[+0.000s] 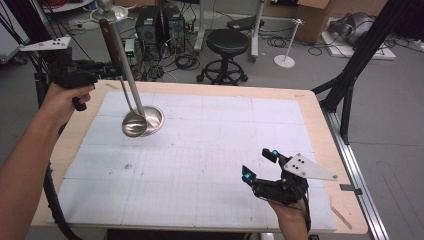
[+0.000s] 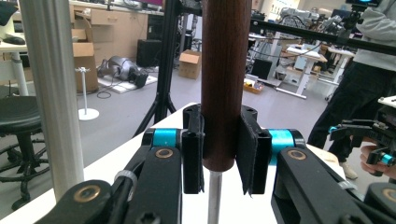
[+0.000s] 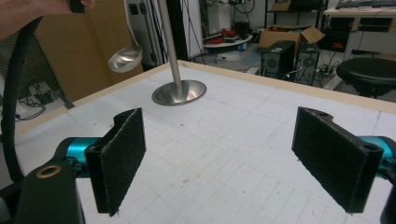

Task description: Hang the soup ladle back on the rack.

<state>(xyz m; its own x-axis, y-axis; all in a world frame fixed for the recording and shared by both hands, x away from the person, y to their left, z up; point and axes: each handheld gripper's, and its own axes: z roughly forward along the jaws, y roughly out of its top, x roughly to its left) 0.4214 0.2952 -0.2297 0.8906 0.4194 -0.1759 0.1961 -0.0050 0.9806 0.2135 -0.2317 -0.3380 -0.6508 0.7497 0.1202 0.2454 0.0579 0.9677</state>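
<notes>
My left gripper (image 1: 111, 69) is shut on the brown wooden handle (image 2: 224, 79) of a steel ladle, held upright at the table's far left. In the left gripper view both pads (image 2: 194, 154) press the handle's lower end, and the thin metal shaft (image 2: 215, 196) runs down from it. The ladle bowl (image 1: 133, 125) hangs low beside the round base (image 1: 154, 120) of a metal stand, whose pole (image 1: 120, 50) rises next to the handle. My right gripper (image 1: 259, 164) stands open above the near right of the table, nothing between its pads (image 3: 119, 158).
A white gridded mat (image 1: 210, 150) covers the wooden table (image 1: 320, 130). Behind the table stand a black stool (image 1: 227, 47), computer towers (image 1: 160, 25) and a black tripod leg (image 1: 355, 65). A person (image 2: 369, 70) stands off to the side in the left gripper view.
</notes>
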